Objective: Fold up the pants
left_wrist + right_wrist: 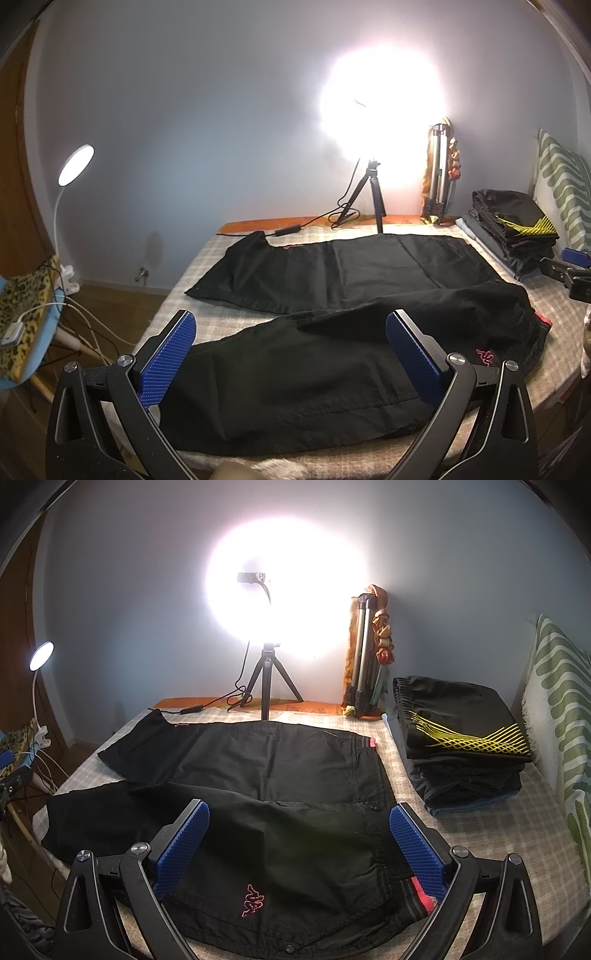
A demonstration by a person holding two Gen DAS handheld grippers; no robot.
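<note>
Left wrist | left gripper [290,354] apart | right gripper [299,843] apart | matte black pants [280,794] flat on checked cloth [491,834]

Checked bed [480,823]: black pants [280,775], clothes stack [465,746], probably lamp tripod [266,679].

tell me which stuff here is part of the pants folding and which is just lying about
Part of the job:
black pants, spread out on the bed
left gripper, open
right gripper, open

Just lying about:
stack of folded clothes
ring light on its tripod
folded tripod against the wall
desk lamp
</note>
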